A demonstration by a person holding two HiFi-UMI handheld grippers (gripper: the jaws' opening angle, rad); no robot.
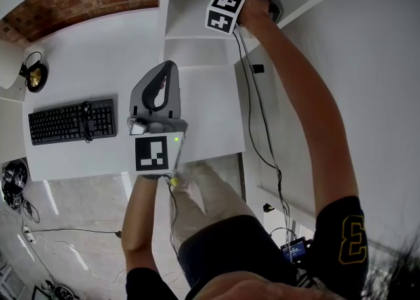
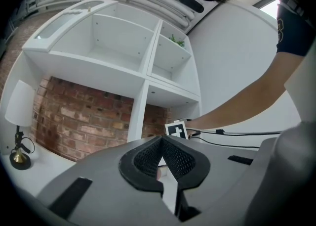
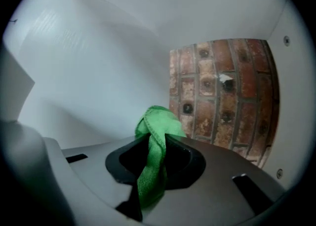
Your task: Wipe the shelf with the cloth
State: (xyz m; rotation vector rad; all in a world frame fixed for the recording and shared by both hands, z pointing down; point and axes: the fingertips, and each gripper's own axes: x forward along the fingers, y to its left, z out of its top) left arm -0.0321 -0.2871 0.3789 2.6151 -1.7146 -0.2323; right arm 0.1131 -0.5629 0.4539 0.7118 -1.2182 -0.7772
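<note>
- Right gripper point(image 3: 157, 151) jaws clamped on green cloth point(image 3: 159, 125), inside shelf point(image 1: 197, 26) compartment at 12 o'clock.
- Left gripper point(image 2: 161, 146) jaws closed, empty, above bench point(image 1: 85, 62).
- Risk of cloth slipping from narrow pinch under wiping drag.

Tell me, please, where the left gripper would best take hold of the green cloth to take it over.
Probably the thick, free fold of the green cloth sticking out past the right gripper, which is shut on its middle. Come from the compartment's open front, as the brick wall closes the back. The shut left gripper must open first.
</note>
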